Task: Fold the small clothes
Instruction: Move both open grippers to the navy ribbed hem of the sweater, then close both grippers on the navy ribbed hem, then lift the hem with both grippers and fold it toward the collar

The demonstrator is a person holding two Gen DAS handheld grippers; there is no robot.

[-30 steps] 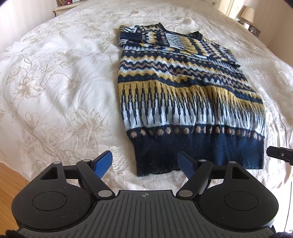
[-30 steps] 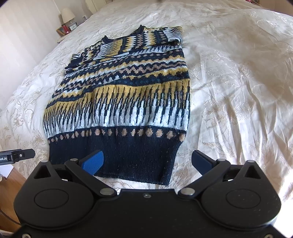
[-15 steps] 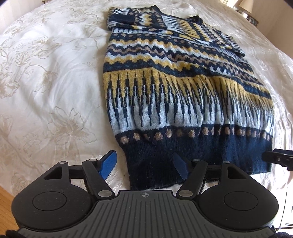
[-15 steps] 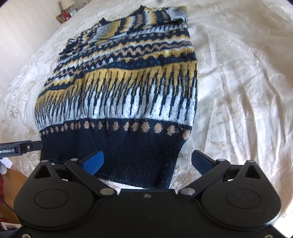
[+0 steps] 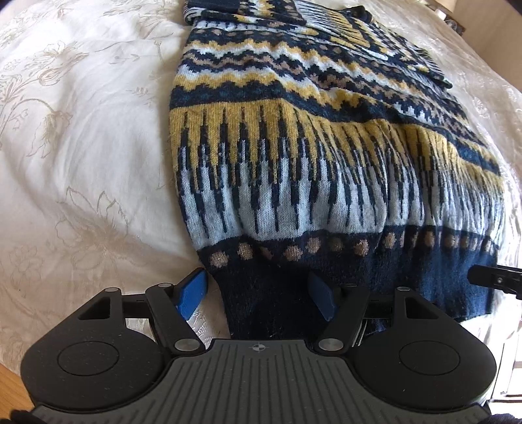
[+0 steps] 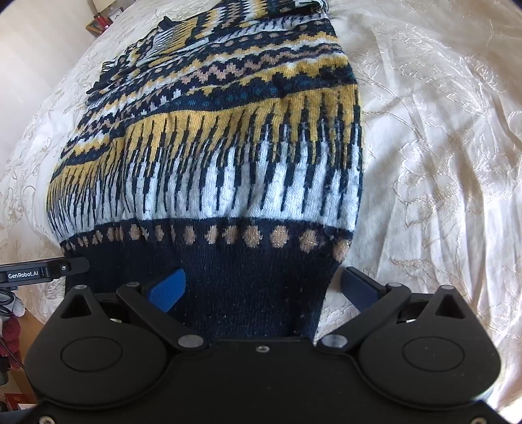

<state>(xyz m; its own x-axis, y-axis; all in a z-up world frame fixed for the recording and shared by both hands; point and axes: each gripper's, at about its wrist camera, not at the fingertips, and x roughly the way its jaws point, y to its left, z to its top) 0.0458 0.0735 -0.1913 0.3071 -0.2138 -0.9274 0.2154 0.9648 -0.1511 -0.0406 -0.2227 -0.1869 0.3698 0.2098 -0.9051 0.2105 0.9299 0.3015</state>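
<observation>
A knitted sweater (image 5: pixel 293 182) in navy, yellow and pale blue bands lies flat on a cream bedspread (image 5: pixel 81 163), its navy hem nearest me. My left gripper (image 5: pixel 257 296) points steeply down at the hem's left corner. Its jaws are open: one blue pad (image 5: pixel 192 293) is just off the sweater's edge, the other over the navy band. My right gripper (image 6: pixel 262 288) is open and straddles the hem's right corner (image 6: pixel 313 277), one blue pad (image 6: pixel 166 290) over the knit and the other over the bedspread. Neither pair of pads presses the cloth.
The embroidered bedspread (image 6: pixel 440 163) spreads wide on both sides of the sweater. A bedside table with small items (image 6: pixel 101 21) stands at the far corner. Wooden floor (image 5: pixel 9 378) shows past the bed's near edge. Each view catches the other gripper's tip (image 6: pixel 42 270).
Both grippers have sunk and come in toward the hem, so its corners now lie between the jaws. The left jaws have narrowed a little. The sweater has not moved.
</observation>
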